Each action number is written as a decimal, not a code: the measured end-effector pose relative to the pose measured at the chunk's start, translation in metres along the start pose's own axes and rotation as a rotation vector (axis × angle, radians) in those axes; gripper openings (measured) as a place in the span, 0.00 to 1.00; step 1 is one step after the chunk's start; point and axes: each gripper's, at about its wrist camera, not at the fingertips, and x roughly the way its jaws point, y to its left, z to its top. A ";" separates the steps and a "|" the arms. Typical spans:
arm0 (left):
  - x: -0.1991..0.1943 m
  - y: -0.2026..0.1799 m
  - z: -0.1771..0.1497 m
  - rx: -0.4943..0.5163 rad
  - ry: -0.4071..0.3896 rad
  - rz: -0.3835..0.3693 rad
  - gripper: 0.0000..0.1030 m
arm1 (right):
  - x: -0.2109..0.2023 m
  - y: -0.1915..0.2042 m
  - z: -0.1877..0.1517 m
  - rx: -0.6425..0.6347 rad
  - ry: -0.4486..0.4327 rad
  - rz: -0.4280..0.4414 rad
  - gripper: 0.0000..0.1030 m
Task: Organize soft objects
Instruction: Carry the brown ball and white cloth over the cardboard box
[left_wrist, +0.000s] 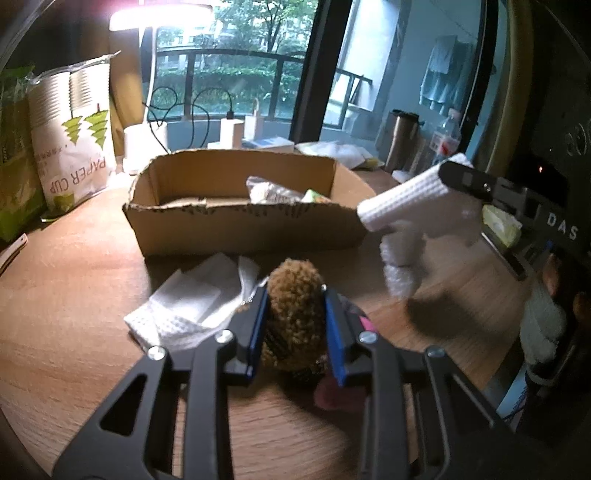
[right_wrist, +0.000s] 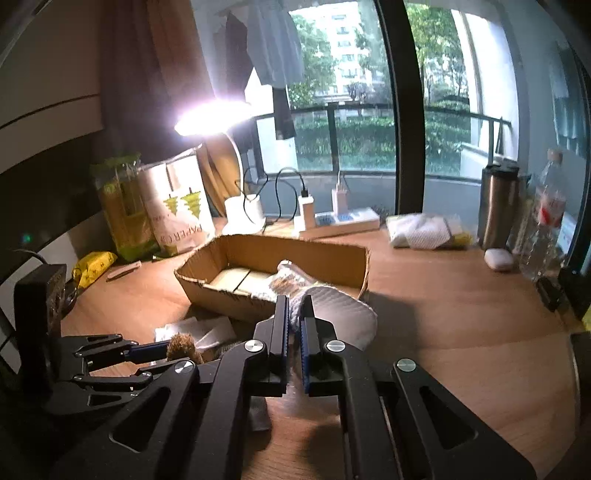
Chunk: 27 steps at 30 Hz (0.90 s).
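Note:
My left gripper (left_wrist: 295, 291) is shut on a brown fuzzy plush toy (left_wrist: 295, 321), its blue pads pressing both sides; the toy rests low over the wooden desk (left_wrist: 74, 314). Beside it lies a crumpled white cloth (left_wrist: 184, 306). My right gripper (right_wrist: 295, 301) is shut on a white waffle cloth (right_wrist: 343, 314), held above the desk near the front right corner of the cardboard box (right_wrist: 273, 254). The left wrist view shows that cloth (left_wrist: 406, 210) hanging from the right gripper (left_wrist: 456, 173). The right wrist view shows the left gripper (right_wrist: 166, 355) with the plush (right_wrist: 181, 344).
A clear packet (left_wrist: 273, 192) lies inside the box. Behind stand a paper cup bag (left_wrist: 74, 140), a lit lamp (right_wrist: 210, 118), a power strip (right_wrist: 340, 221) with chargers, folded white cloths (right_wrist: 421, 230), a steel tumbler (right_wrist: 498, 206), a water bottle (right_wrist: 546, 221).

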 end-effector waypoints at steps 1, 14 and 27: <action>-0.002 0.000 0.001 -0.002 -0.007 -0.001 0.29 | -0.003 0.000 0.002 -0.004 -0.007 0.001 0.06; -0.015 -0.029 0.018 0.059 -0.057 -0.090 0.29 | -0.028 0.016 0.016 -0.040 -0.083 0.031 0.06; -0.024 -0.017 0.039 0.061 -0.132 -0.058 0.29 | -0.025 0.010 0.025 -0.067 -0.098 0.010 0.06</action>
